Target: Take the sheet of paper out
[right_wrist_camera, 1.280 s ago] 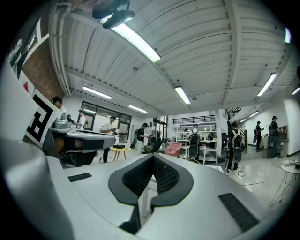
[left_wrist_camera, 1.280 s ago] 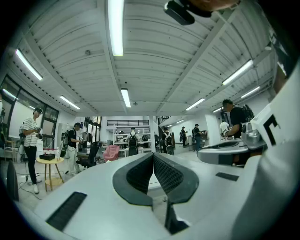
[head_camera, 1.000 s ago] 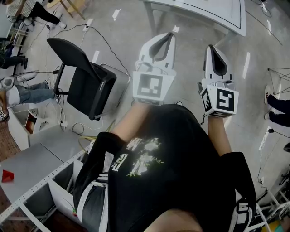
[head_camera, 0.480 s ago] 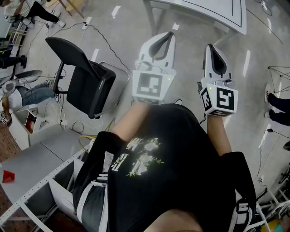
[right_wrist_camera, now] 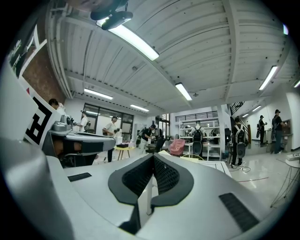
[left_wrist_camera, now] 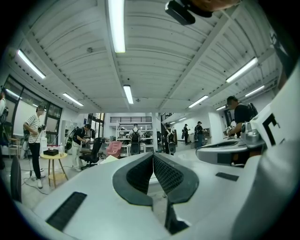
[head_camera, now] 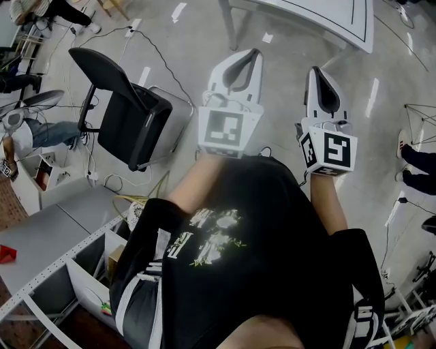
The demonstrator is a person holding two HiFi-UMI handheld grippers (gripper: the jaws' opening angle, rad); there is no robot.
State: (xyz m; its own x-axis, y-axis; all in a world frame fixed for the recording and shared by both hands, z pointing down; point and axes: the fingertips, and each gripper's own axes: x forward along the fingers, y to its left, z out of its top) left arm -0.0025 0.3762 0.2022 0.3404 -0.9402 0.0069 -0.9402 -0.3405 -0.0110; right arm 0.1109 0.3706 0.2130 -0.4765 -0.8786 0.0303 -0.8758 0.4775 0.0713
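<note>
Inspection found both tongs held in front of the person's chest, short of the white table (head_camera: 300,15) and pointing toward it. The left tongs (head_camera: 251,58) had their ribbed pads pressed together with nothing between them. The right tongs (head_camera: 320,73) were likewise closed and empty. No sheet of paper could be identified in any view, neither on the visible edge of the table nor in either tool. A black chair (head_camera: 129,116) stood to the left of the table, apart from it. On this evidence the task had not begun: finding, gripping and withdrawing the sheet were all yet to be done.
</note>
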